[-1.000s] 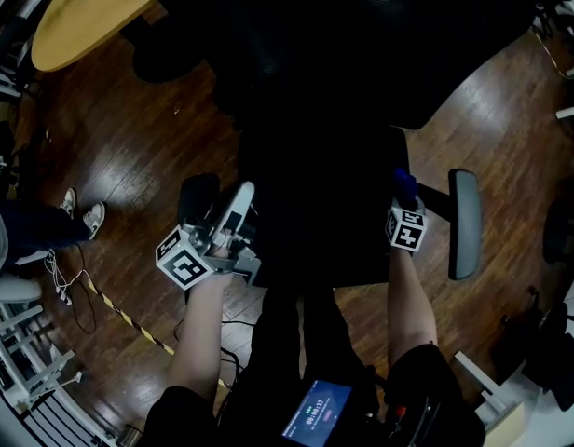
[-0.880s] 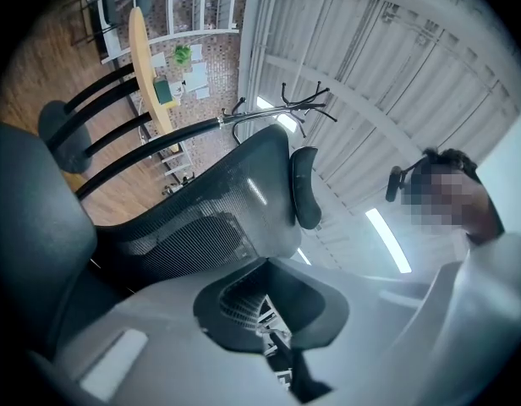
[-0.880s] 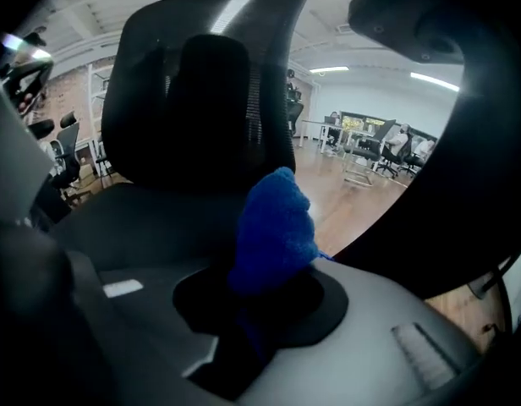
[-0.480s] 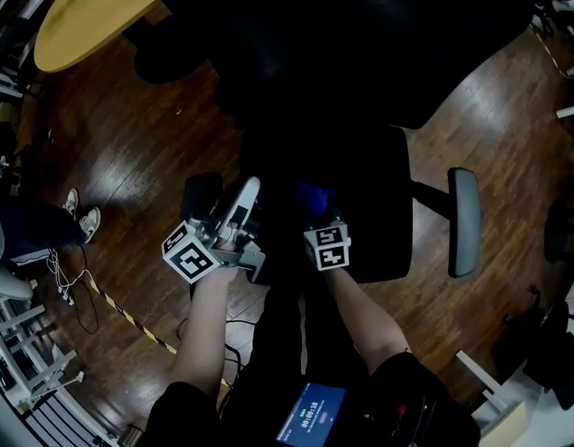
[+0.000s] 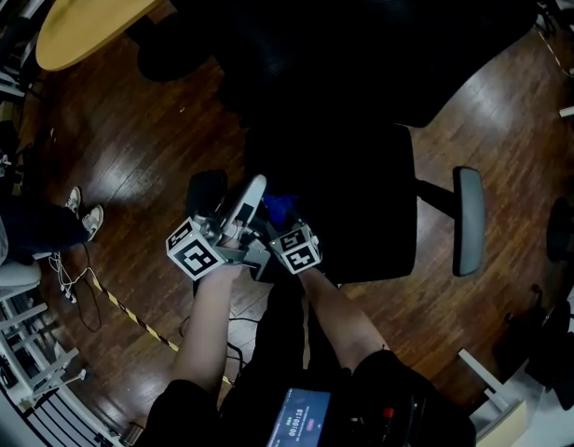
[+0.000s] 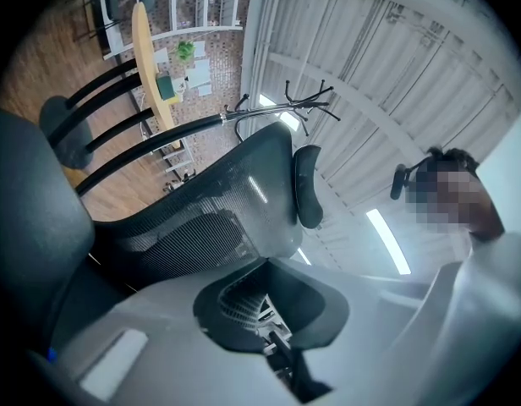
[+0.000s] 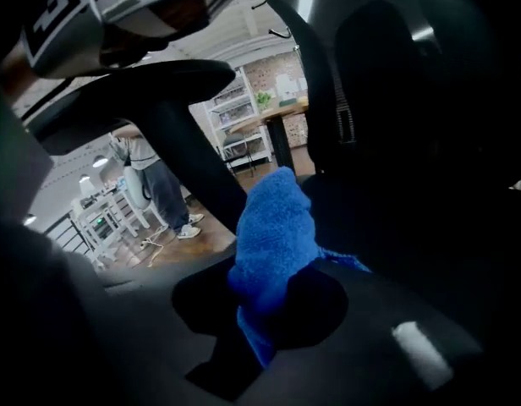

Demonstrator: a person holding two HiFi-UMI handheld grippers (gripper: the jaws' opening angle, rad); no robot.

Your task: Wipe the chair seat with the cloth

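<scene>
One blue cloth (image 7: 273,227) is pinched in our right gripper (image 5: 285,222) at the left edge of the chair seat (image 5: 362,203), which spreads rightward. Our left gripper (image 5: 250,201) is closed, empty.

Dark wood plank floor (image 5: 129,147) carries pretty much everything here: the black office chair with its chair seat (image 5: 371,212) in the middle, a yellow oval counter (image 5: 87,17) in the far left corner, plus a strip of yellow-black tape (image 5: 129,317) and some white cables (image 5: 68,287) lying off to the left. On the seat itself the blue cloth (image 5: 281,205) sits bunched at the left edge
</scene>
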